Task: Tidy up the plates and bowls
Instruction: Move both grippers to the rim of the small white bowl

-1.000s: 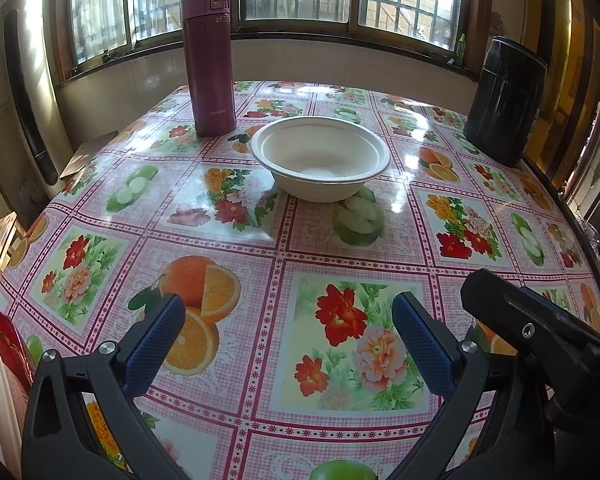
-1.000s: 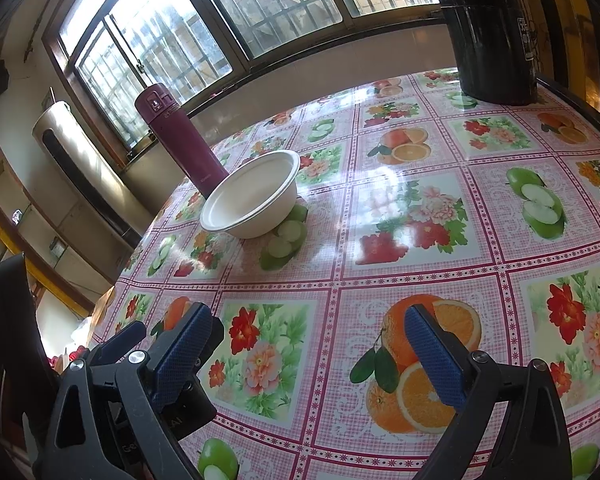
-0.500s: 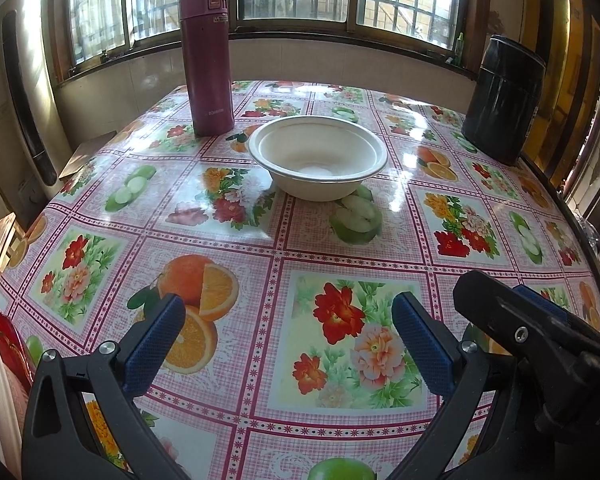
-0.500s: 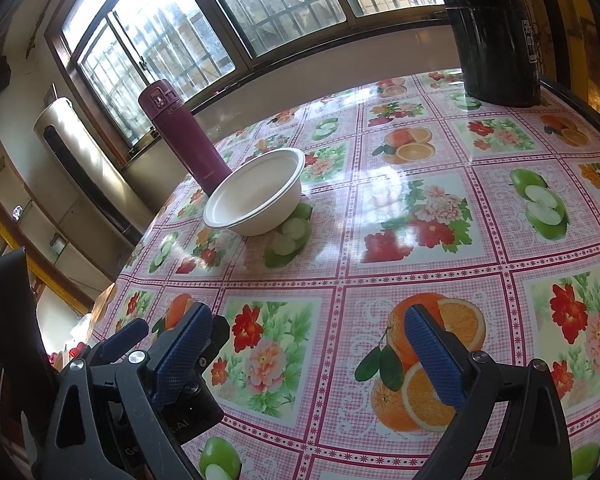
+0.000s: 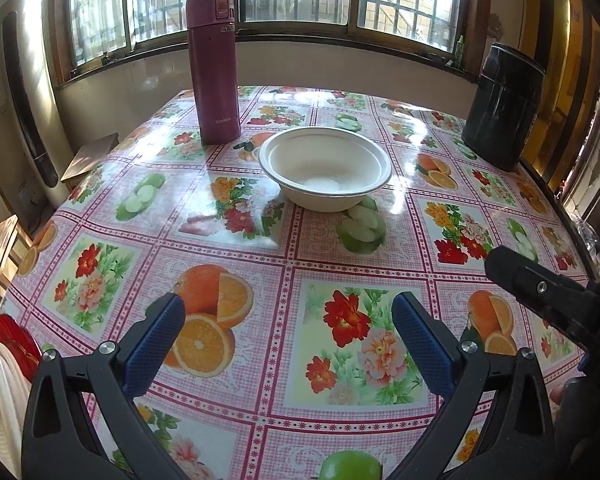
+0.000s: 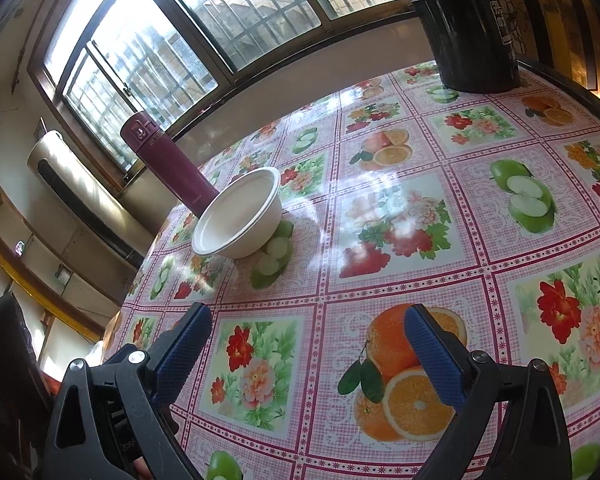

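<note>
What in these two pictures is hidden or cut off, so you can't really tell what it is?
- Black container: top cut off by the right wrist view's upper edge.
- Red and white object: cropped by the left wrist view's left edge, unidentifiable.
- Maroon flask: its lettering is too small to read.
- White bowl: sun glare washes out its bottom.

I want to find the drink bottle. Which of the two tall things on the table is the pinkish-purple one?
The slim maroon flask, standing upright just left of the white bowl. The other, the black canister, is wider and stands at the table's far right edge.

Glossy tablecloth [image 5: 284, 248]; matt white bowl [image 5: 325, 168]
</note>
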